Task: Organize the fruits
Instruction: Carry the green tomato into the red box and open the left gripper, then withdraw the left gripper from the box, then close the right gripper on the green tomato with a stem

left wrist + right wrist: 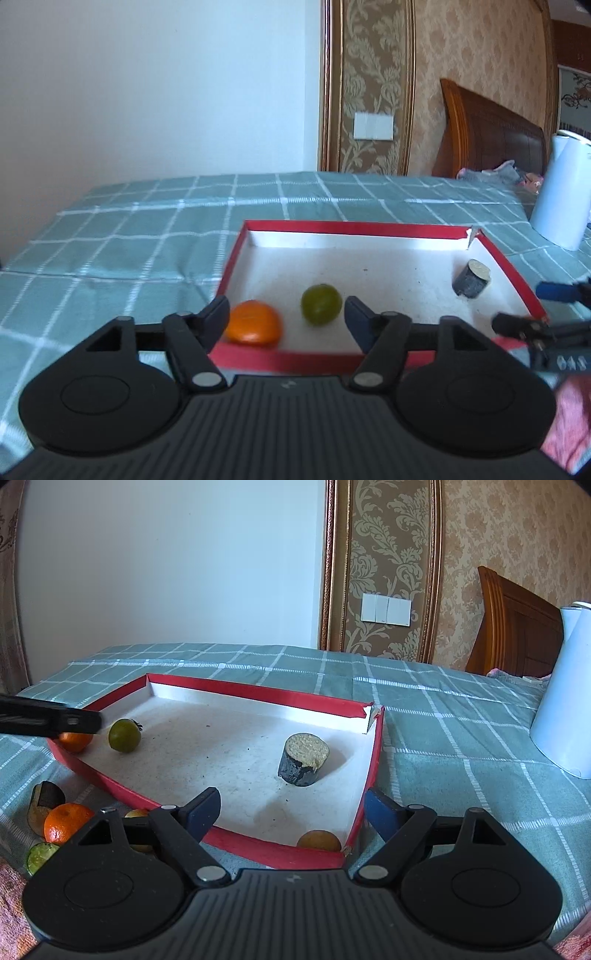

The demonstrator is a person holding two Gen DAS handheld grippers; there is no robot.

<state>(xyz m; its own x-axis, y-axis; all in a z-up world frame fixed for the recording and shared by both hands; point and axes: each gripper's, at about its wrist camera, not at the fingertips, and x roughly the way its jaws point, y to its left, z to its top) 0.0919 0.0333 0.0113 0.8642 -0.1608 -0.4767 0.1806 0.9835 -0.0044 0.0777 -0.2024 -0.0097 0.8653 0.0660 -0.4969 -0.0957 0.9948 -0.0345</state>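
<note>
A red-rimmed box lid with a white floor lies on the checked cloth. In it lie an orange fruit, a green fruit, a dark cut piece with a yellow top and another orange fruit at the near corner. My left gripper is open and empty at the lid's near rim. My right gripper is open and empty over the lid's near right corner. Outside the lid lie an orange, a green fruit and a dark cut piece.
A white kettle stands on the cloth to the right of the lid. A wooden headboard and papered wall are behind. The green checked cloth stretches left of the lid. A pink cloth lies near right.
</note>
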